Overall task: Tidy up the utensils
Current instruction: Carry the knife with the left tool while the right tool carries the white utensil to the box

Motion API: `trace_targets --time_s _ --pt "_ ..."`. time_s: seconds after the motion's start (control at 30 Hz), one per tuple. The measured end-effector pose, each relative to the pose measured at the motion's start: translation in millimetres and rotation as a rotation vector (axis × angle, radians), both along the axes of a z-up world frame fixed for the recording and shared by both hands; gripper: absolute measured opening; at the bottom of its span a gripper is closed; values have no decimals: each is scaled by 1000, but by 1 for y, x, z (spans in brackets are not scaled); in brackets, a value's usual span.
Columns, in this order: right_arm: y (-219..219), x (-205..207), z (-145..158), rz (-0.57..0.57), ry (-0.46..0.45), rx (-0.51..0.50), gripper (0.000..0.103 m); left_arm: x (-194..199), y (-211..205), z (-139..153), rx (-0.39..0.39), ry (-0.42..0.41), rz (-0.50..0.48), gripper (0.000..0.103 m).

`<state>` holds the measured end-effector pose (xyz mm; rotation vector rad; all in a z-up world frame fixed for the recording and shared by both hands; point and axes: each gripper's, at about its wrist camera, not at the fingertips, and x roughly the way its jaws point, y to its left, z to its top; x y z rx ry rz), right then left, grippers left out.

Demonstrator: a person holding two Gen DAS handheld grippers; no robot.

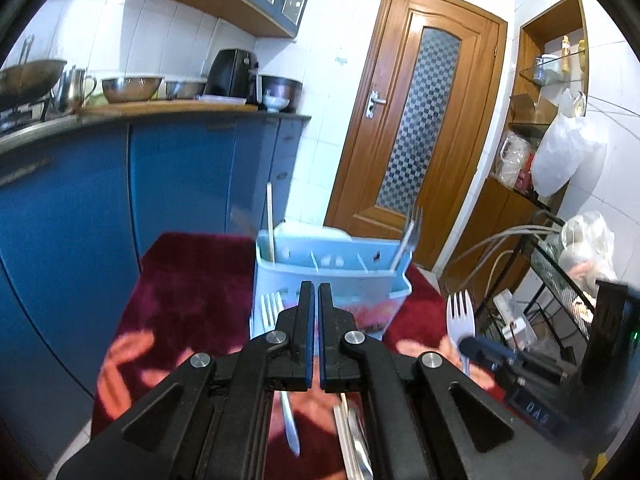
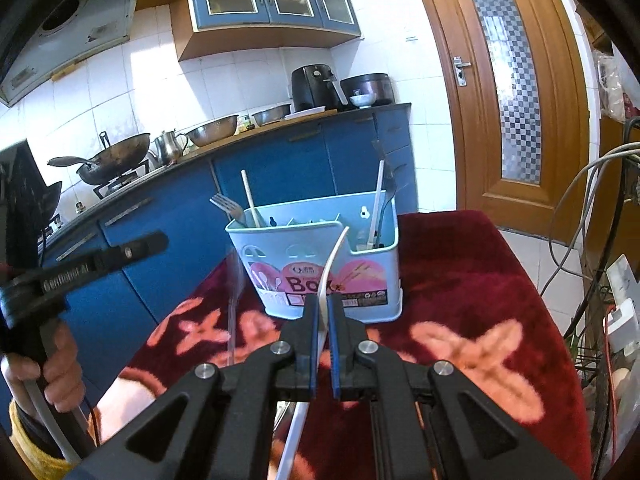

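- The right tongs (image 2: pixel 323 300) are pinched on a thin white utensil (image 2: pixel 334 256); its handle runs back under them and its curved end rises ahead, in front of the pale blue utensil box (image 2: pixel 372 280).
- That box stands just ahead of the right tongs on the dark red flowered cloth (image 2: pixel 460 280) that covers the surface. In it stand a metal fork (image 2: pixel 228 206) and a white stick (image 2: pixel 250 200) at the far left of the tongs, and a white handle (image 2: pixel 378 200) with a dark utensil (image 2: pixel 386 184) at the far right.
- The left tongs (image 1: pixel 315 292) are pressed fully together with nothing between them, and point slightly downward at the box (image 1: pixel 280 276) straight ahead.
- A white plastic fork (image 1: pixel 460 312) stands up to the right of the left tongs, gripped by the other tool (image 1: pixel 486 352).
- Another white fork (image 1: pixel 271 308) lies just left of the left tongs' tips, against the box.
- Beneath the left tongs lie a white knife (image 1: pixel 290 424) and some metal cutlery (image 1: pixel 354 440) on the cloth.
- Seen from the right wrist, a hand (image 2: pixel 60 364) low on the left grips the handle of the left tool (image 2: pixel 92 260), which is raised and angled toward the box.
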<state>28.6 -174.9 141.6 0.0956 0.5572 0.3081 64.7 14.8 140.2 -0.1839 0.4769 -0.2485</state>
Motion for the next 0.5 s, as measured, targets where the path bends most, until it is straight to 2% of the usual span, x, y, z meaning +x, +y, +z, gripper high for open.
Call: trace_targets --time_s 0.1,0.23,0.37,0.5 --pt "-3 5 -1 -6 3 9 6 11 -3 14 18 -12 6 0" --pt "-7 8 -5 -9 13 17 6 24 -3 17 31 24 13 0" --pt "-11 11 -9 -12 27 27 6 35 6 1 5 105 32 0" --pt "-14 15 -14 -13 42 36 6 49 16 -27 -9 212 54 11"
